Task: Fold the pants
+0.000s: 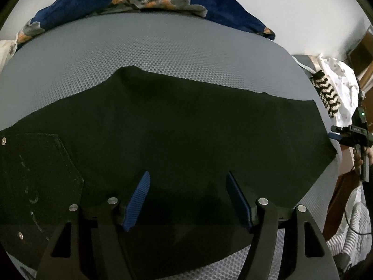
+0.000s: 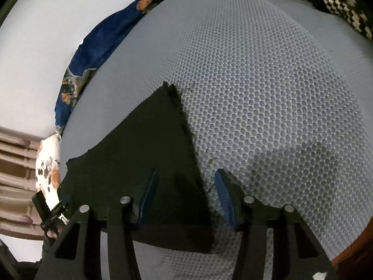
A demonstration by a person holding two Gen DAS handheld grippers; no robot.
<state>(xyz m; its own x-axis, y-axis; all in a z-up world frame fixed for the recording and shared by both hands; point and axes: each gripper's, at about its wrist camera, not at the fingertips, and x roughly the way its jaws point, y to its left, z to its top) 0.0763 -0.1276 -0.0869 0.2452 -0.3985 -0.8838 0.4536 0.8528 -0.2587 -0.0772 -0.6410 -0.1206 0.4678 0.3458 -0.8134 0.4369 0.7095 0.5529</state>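
Black pants (image 1: pixel 174 140) lying flat across the grey mesh mattress (image 1: pixel 163 46), back pocket at left, frayed hem at right. Left gripper (image 1: pixel 187 175) and right gripper (image 2: pixel 184 173): fingers apart, holding nothing.

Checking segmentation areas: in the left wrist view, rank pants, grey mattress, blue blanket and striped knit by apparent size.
1. pants
2. grey mattress, close to the pants, and partly covered by them
3. blue blanket
4. striped knit, at the distorted edge
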